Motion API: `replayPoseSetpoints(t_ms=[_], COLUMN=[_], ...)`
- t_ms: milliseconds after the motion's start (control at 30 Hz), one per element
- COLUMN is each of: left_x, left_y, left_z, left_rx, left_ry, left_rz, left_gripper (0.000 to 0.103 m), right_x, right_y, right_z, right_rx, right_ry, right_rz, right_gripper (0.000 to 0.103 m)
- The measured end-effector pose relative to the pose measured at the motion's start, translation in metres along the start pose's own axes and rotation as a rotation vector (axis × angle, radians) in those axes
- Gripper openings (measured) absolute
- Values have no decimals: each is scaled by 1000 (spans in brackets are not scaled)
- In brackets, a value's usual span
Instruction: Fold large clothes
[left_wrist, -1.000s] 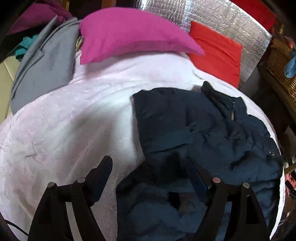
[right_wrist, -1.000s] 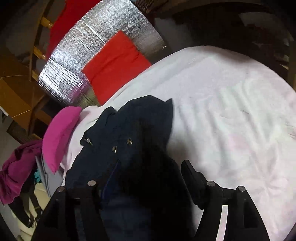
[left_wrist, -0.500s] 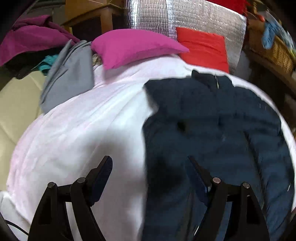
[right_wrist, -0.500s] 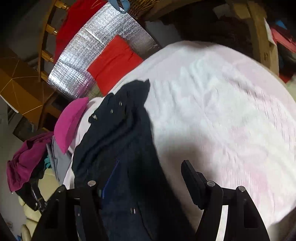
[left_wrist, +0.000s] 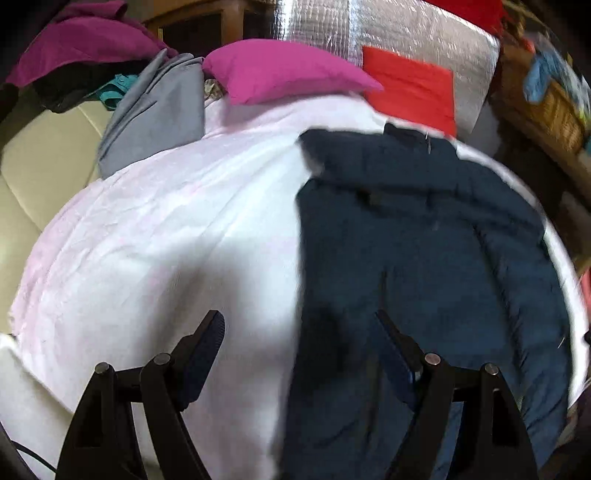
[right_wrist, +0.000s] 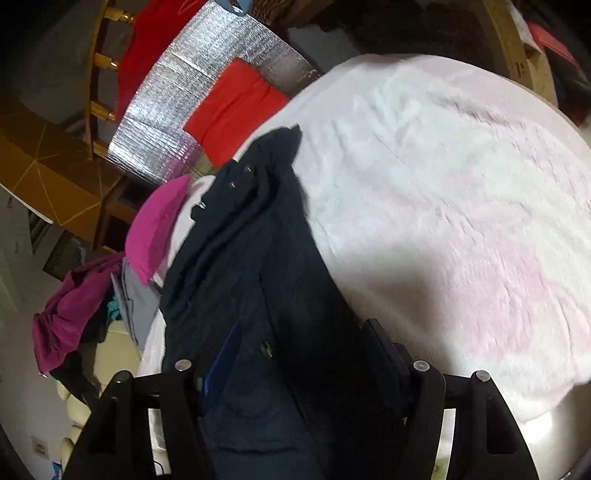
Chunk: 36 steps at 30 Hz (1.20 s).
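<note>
Across a pale pink fleece blanket (left_wrist: 155, 236) that covers the whole working surface, I see the dark navy jacket (left_wrist: 424, 236) spread out, collar toward the far end. It lies on the right half in my left wrist view and on the left side in the right wrist view, where small metal snaps show near its top. At the far end sit a magenta pillow (left_wrist: 284, 70) and a red cushion (left_wrist: 410, 88), with a silver quilted foil panel (left_wrist: 388, 29) standing behind them. A grey garment (left_wrist: 155, 110) lies on the blanket's far left edge, beside a purple garment (left_wrist: 81, 40) heaped over cream upholstery. A wicker basket (left_wrist: 546, 99) stands off to the right, blurred. Wooden chair rungs (right_wrist: 103, 62) show in the right wrist view.

My left gripper (left_wrist: 299, 332) stands wide, one finger over bare blanket, the other over jacket cloth, nothing pinched. My right gripper (right_wrist: 295, 343) also stands apart, with jacket fabric lying between the fingers; I cannot tell whether the pads press it. The jacket's near hem is cut off by the frame and lost in shadow, and motion blur softens its folds.
</note>
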<state>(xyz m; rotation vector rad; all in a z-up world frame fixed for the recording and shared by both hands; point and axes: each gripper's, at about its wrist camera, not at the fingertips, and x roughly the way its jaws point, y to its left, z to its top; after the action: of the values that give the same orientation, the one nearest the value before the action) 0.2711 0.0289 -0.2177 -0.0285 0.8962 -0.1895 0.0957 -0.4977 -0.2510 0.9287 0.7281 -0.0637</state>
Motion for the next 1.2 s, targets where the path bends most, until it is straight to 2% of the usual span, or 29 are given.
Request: replayPoseSetpoints(t_ms=[100,167,367,500,567,667,733,800,867,967,1000,1033,1100,1200], left_x=[14,30,83,117,130,141,147,157,168,177,177,176,172,167], left_y=[-6,-10,-16,-16,-18,-15,-13,-11,-11,-15,-16,-18,-19,-23], left_z=[35,63,123,135,139,147,149,149,146,144,144,144,146,146], left_rx=[-42,-87,-216,-253,-248,-259,-267,-277,-287,-278,-270,-267,-256,-218], left_ry=[-4,-9,-13,28,70,80,90,114,143,146,143,139,127,118], left_rz=[-27,-49,-87,-97,-107,-151,-190,-201,-217,-238,-234,-230,-223,-192], left_gripper=[81,81,81,81,81,81,75,54,43,30,26,24,17,16], right_x=[14,31,98,148,170,197,211,220,228,226,224,219,203,198], right_y=[14,24,45,47,43,39,40,43,51,67,73,79,92,95], right_z=[34,62,132,170,181,190,190,187,184,179,179,179,178,173], right_rx=[0,7,15,34,56,91,89,72,9,-75,-97,-119,-169,-189], right_ry=[-14,-26,-30,-18,1,33,59,71,80,59,47,30,-35,-86], right_rz=[15,24,-22,-52,-62,-56,-42,-53,-106,-164,-182,-181,-173,-177], right_gripper=[71,77,79,79,79,79,79,78,62,50,39,33,28,27])
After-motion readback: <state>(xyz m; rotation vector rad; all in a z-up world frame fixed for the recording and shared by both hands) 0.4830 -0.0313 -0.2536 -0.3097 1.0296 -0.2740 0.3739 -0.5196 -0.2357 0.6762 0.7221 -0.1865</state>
